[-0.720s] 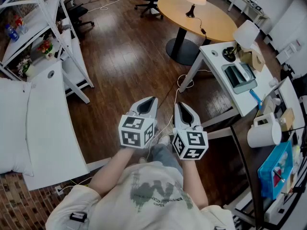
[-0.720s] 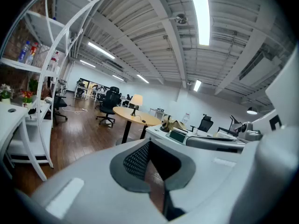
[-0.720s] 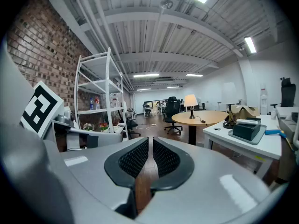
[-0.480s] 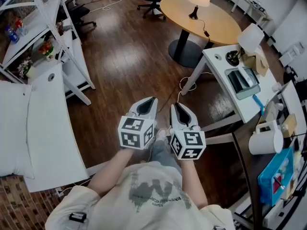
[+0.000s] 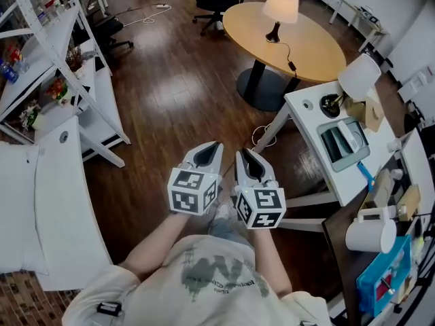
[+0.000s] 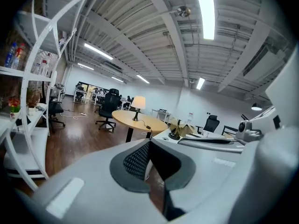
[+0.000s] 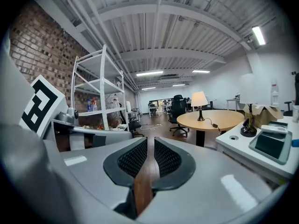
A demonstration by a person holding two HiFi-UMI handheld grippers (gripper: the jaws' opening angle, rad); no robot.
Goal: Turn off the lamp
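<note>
1. Grey jaws: the left gripper [image 5: 212, 146] is pinched together and empty. The right gripper [image 5: 242, 153] stands a slit apart with nothing between.
2. The shirt print is too blurred to read, and no other writing is legible.
3. The lamp [image 5: 280, 9], lit, stands well away on the round wooden table [image 5: 319, 46]. This looks like the approach stage; the next move is probably to walk closer and find its switch.

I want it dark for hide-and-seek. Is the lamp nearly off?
Not yet. Nothing looks done: the cream-shaded table lamp on the round wooden table glows. In hand: the left hand-held gripper and right hand-held gripper are empty, far from it. Left: walk over, find its switch, press it.
</note>
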